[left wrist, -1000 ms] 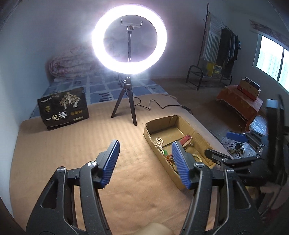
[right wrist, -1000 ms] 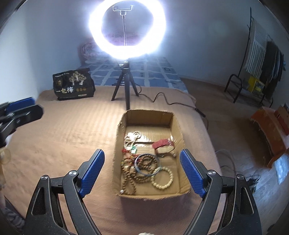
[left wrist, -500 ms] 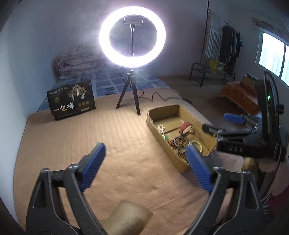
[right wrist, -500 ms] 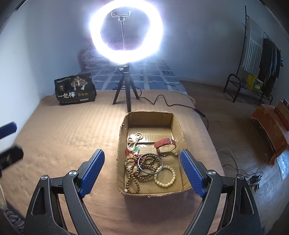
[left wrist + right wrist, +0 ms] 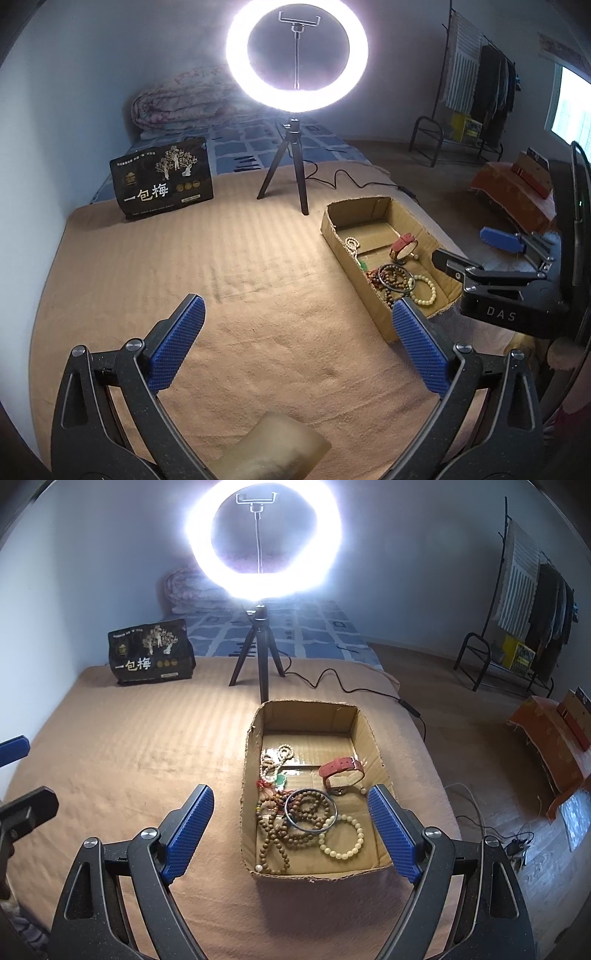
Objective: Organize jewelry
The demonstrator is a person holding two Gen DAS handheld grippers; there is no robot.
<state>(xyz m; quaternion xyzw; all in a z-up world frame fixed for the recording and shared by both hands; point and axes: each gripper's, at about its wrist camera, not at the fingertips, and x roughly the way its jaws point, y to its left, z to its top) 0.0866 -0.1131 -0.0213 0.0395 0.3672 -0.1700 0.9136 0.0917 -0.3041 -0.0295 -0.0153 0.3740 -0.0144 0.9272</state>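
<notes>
All the jewelry lies inside the shallow brown cardboard box (image 5: 314,734) on the tan blanket (image 5: 147,746): brown wooden bead strands (image 5: 291,823), a cream bead bracelet (image 5: 341,836), a red-strapped watch (image 5: 341,773). Both the right gripper (image 5: 290,825) and left gripper (image 5: 295,325) gape empty. This fits either sorting to come or jewelry already gathered. Since a second ago the left gripper spread wider; some pieces probably shifted.

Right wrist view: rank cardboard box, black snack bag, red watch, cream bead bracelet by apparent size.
1. cardboard box
2. black snack bag, though it sits farther back
3. red watch and cream bead bracelet: look alike, not ranked
</notes>
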